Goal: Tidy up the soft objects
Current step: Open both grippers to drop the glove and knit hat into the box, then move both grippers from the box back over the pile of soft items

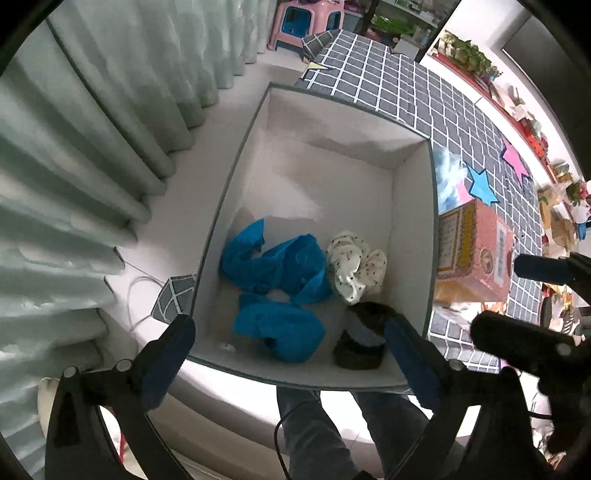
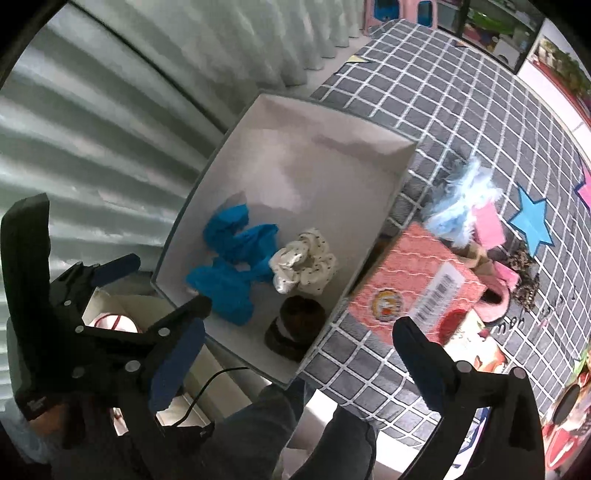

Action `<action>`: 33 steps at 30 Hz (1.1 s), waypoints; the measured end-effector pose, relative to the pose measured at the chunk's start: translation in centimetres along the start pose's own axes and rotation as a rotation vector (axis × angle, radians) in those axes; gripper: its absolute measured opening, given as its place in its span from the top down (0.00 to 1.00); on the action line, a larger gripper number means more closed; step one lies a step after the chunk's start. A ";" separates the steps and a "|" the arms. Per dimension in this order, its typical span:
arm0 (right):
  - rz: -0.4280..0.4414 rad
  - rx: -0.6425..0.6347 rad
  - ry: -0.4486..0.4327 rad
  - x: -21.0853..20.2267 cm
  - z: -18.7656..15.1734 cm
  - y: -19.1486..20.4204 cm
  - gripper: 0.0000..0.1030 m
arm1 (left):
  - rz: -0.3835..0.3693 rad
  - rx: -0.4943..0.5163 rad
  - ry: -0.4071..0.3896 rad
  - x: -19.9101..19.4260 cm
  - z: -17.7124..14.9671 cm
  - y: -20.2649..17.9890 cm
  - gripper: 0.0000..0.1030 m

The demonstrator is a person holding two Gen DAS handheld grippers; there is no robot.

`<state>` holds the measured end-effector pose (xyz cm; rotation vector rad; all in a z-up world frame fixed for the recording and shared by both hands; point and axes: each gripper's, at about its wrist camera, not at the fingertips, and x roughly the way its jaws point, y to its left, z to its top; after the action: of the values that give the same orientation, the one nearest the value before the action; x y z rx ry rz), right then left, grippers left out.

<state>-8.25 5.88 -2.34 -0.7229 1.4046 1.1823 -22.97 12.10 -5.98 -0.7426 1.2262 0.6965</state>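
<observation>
A checked tablecloth (image 2: 461,122) is seen across the right of both views, with a pleated curtain (image 1: 74,177) filling the left. A white box (image 1: 413,206) occupies the centre of the frame; inside it, toward the lower part, blue cloths (image 1: 273,273), a spotted white cloth (image 1: 354,266) and a dark rolled item (image 1: 362,332) are lying. The left gripper (image 1: 288,343) is held wide with nothing between its fingers, above the box's near edge. The right gripper (image 2: 295,347) is likewise spread wide and empty. A pink carton (image 2: 413,280) is placed just right of the box.

Grey grid-checked tablecloth (image 2: 461,110); blue paper star (image 2: 532,221) flat on it. Pink carton (image 2: 413,280) (barcode label up) beside it. Pale pleated curtain (image 1: 92,147). Pink stool (image 1: 306,22).
</observation>
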 end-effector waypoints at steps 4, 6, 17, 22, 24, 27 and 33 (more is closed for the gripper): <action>-0.006 0.047 -0.035 -1.6 -0.2 -2.1 0.00 | -0.027 0.007 0.003 -0.1 0.8 -0.8 0.00; -0.009 0.087 -0.065 -2.9 -0.4 -3.9 0.00 | -0.048 0.016 -0.001 -0.4 1.5 -1.5 0.00; -0.055 0.430 -0.112 -4.8 -3.9 -18.2 0.00 | -0.127 0.163 -0.016 -2.2 6.4 -9.2 0.00; -0.058 0.576 -0.067 -2.8 -5.9 -24.2 0.00 | -0.099 0.245 -0.002 -1.6 9.2 -13.4 0.00; -0.047 0.620 -0.042 -1.3 -6.1 -26.3 0.00 | -0.077 0.267 0.013 -1.1 10.2 -14.9 0.00; -0.018 0.671 -0.017 0.7 -5.9 -28.4 0.00 | -0.033 0.292 0.036 -0.1 11.5 -16.9 0.00; 0.086 0.812 0.045 5.9 -4.4 -31.8 0.00 | 0.013 0.321 0.068 1.1 12.9 -19.4 0.00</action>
<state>18.09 -7.08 -16.63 -0.1134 1.7830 0.5589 0.02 11.33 -2.45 -0.4952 1.3663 0.4718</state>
